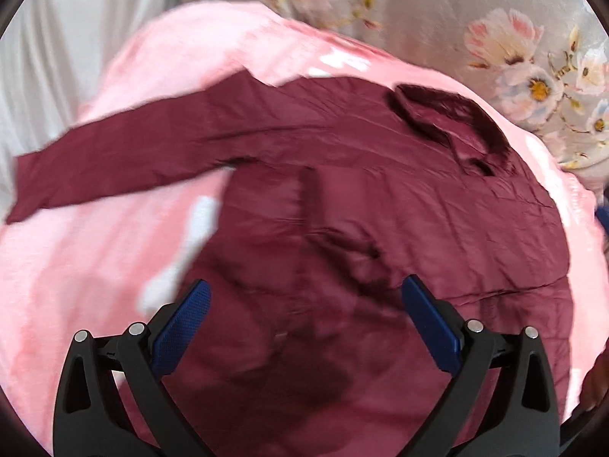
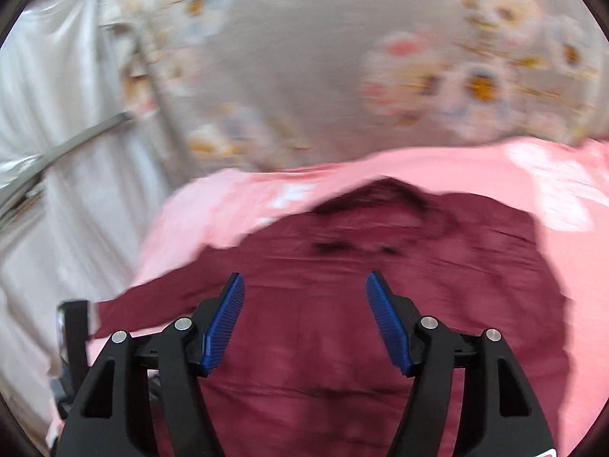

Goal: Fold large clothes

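A maroon long-sleeved shirt (image 1: 380, 209) lies spread flat on a pink blanket (image 1: 95, 266). Its collar (image 1: 449, 122) points to the far right and one sleeve (image 1: 125, 160) stretches out to the left. My left gripper (image 1: 304, 297) hovers open and empty above the shirt's body. In the right wrist view the same shirt (image 2: 342, 342) lies below my right gripper (image 2: 304, 289), which is open and empty above the shirt's middle, with the collar (image 2: 380, 198) ahead. The view is motion-blurred.
A grey floral bedsheet (image 1: 514, 57) lies beyond the blanket, and also shows in the right wrist view (image 2: 342, 76). White curtain fabric (image 2: 57, 133) hangs at the left. Part of the left gripper's body (image 2: 72, 342) shows at the lower left.
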Action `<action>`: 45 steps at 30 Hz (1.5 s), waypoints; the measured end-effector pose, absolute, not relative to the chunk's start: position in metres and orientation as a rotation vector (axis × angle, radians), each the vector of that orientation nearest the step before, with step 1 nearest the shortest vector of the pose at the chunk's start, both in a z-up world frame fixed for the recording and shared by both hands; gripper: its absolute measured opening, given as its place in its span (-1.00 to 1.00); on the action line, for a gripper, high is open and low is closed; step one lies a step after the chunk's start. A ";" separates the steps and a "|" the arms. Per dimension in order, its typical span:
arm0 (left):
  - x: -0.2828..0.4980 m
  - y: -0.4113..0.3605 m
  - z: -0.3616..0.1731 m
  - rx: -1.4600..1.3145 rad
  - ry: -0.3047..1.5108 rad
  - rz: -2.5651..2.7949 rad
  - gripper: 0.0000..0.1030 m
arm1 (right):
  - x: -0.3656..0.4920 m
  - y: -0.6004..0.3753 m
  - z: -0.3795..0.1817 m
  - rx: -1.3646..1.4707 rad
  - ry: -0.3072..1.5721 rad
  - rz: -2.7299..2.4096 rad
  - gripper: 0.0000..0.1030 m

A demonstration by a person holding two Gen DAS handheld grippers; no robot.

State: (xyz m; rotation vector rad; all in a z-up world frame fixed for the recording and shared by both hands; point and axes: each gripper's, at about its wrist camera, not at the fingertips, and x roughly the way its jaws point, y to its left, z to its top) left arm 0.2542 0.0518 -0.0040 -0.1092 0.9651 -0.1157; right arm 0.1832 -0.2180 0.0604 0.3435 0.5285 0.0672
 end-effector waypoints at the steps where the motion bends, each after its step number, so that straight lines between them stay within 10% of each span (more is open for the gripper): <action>1: 0.262 0.045 -0.009 -0.126 0.990 -0.133 0.90 | 0.175 -0.236 0.052 0.366 0.556 0.012 0.27; 4: 0.276 0.033 -0.019 -0.191 1.033 -0.176 0.82 | 0.154 -0.281 0.026 0.453 0.619 -0.091 0.27; 10: 0.293 0.009 -0.020 -0.204 1.044 -0.212 -0.69 | 0.144 -0.356 -0.029 0.624 0.723 -0.256 0.14; 14: 0.299 0.014 -0.001 -0.194 0.977 -0.192 -0.89 | 0.158 -0.390 -0.046 0.756 0.718 -0.269 -0.04; 20: 0.311 0.019 0.011 -0.134 0.921 -0.159 -0.90 | 0.192 -0.414 -0.054 0.809 0.753 -0.270 -0.93; 34: 0.309 0.008 -0.046 0.000 0.969 -0.104 -0.83 | 0.198 -0.396 -0.051 0.543 0.807 -0.385 -0.99; 40: 0.291 0.027 -0.001 0.006 0.875 -0.116 0.15 | 0.162 -0.383 -0.004 0.468 0.684 -0.515 -0.74; 45: 0.311 0.004 0.031 -0.034 0.848 -0.186 0.25 | 0.204 -0.329 0.034 0.372 0.692 -0.271 -0.74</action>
